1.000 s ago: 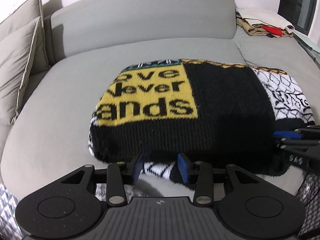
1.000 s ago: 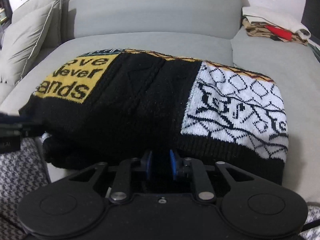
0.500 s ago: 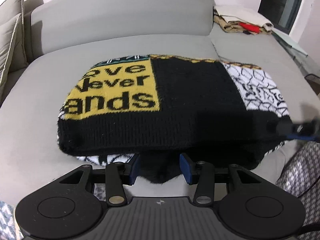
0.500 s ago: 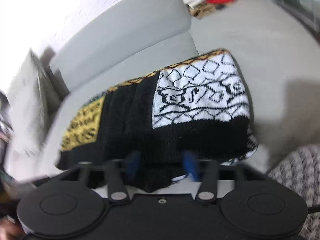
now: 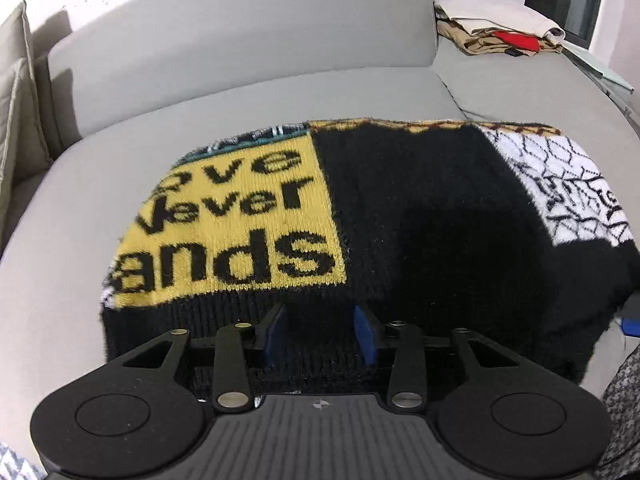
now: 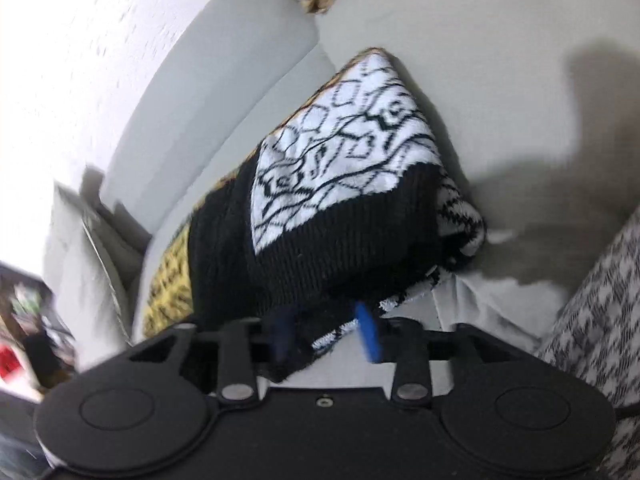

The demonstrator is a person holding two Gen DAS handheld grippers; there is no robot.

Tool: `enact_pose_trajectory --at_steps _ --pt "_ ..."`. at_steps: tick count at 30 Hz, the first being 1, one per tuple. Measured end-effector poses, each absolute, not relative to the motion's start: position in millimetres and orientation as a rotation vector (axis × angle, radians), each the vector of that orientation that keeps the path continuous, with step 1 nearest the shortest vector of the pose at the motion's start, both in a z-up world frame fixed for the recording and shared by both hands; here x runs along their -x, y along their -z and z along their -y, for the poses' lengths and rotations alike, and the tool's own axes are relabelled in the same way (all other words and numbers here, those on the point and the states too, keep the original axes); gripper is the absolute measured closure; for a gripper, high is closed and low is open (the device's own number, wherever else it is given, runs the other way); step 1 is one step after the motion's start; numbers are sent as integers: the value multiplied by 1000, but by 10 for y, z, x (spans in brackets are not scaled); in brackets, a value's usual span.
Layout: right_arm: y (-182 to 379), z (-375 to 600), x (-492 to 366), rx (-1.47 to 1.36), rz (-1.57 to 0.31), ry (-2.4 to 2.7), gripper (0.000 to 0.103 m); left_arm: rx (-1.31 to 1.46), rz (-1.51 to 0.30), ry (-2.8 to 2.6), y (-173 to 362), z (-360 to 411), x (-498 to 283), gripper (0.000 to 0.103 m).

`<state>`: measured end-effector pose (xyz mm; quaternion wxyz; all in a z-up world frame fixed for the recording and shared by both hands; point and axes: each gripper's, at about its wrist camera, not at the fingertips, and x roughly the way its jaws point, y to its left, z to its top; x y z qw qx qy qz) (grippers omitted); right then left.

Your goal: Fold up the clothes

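Note:
A folded knit sweater (image 5: 400, 208), black with a yellow lettered panel and a white patterned panel, lies on the grey sofa seat (image 5: 60, 300). My left gripper (image 5: 320, 332) is open, its blue pads either side of the sweater's near black hem. In the right wrist view the same sweater (image 6: 344, 184) appears tilted and blurred; my right gripper (image 6: 326, 334) is open at its near right corner, with a black and white lower layer between the pads. The right gripper's blue tip (image 5: 630, 326) shows at the left view's right edge.
The sofa backrest (image 5: 240, 40) runs behind the sweater. A pile of folded beige and red clothes (image 5: 500, 32) sits at the far right. Grey cushions (image 5: 16, 120) stand at the left. A houndstooth fabric (image 6: 592, 320) is near right.
My right gripper opened and let go of the sweater's hem, then swung and tilted toward the right corner. My left gripper moved forward so its open pads reach the near hem.

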<state>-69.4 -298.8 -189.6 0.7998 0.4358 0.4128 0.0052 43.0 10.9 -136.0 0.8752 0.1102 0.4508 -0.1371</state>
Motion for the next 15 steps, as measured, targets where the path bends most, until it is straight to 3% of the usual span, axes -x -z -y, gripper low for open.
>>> enact_pose_trajectory --at_steps 2,5,9,15 --pt "1952 3081 739 -1020 -864 32 19 -226 -945 290 1361 -127 -433 64" --pt "2038 3178 799 -1136 -837 77 20 -220 -955 289 1364 -143 -443 64" --pt "2177 3226 853 -1234 -799 147 32 -223 -955 284 1373 -141 -428 64" --pt "2419 3240 804 -1240 -714 235 35 -241 -962 287 1368 -114 -441 64"
